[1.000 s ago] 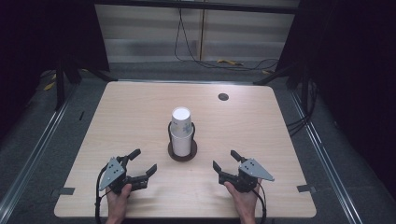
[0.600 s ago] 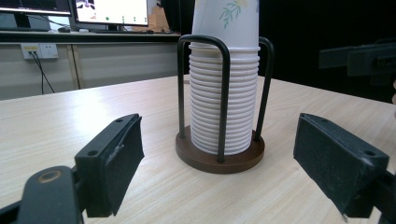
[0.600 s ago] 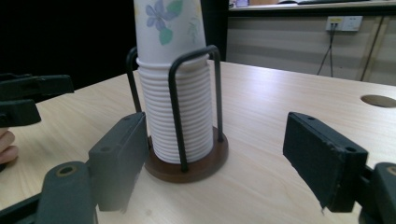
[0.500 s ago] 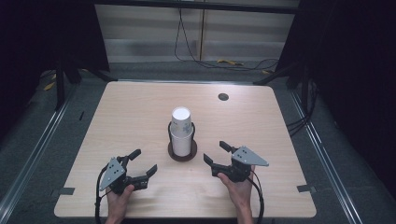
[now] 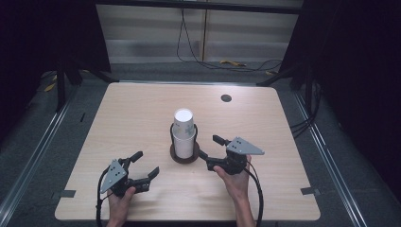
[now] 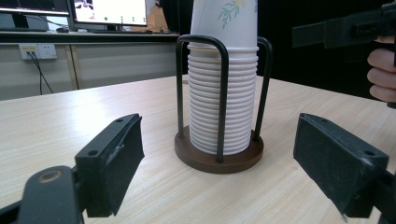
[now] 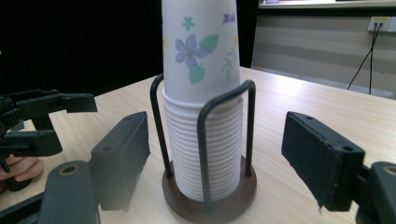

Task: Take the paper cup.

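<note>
Just floral-topped white paper cups [image 7: 201, 93] stacked upright

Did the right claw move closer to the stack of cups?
Yes. The right claw has moved up the table toward the cup holder, its jaws closing a little with nothing between them. The cup stack stayed put.

**Table and what sits on it**

Pale wood table [image 5: 142, 113], rounded corners, standing on grey floor [image 5: 42, 151]. At centre, round brown base of a cup rack [image 5: 184, 155], with black wire hoops and a stack of cups [image 5: 183, 135]. At one o'clock from rack, well apart, near far edge, a small dark disc [image 5: 226, 98].
</note>
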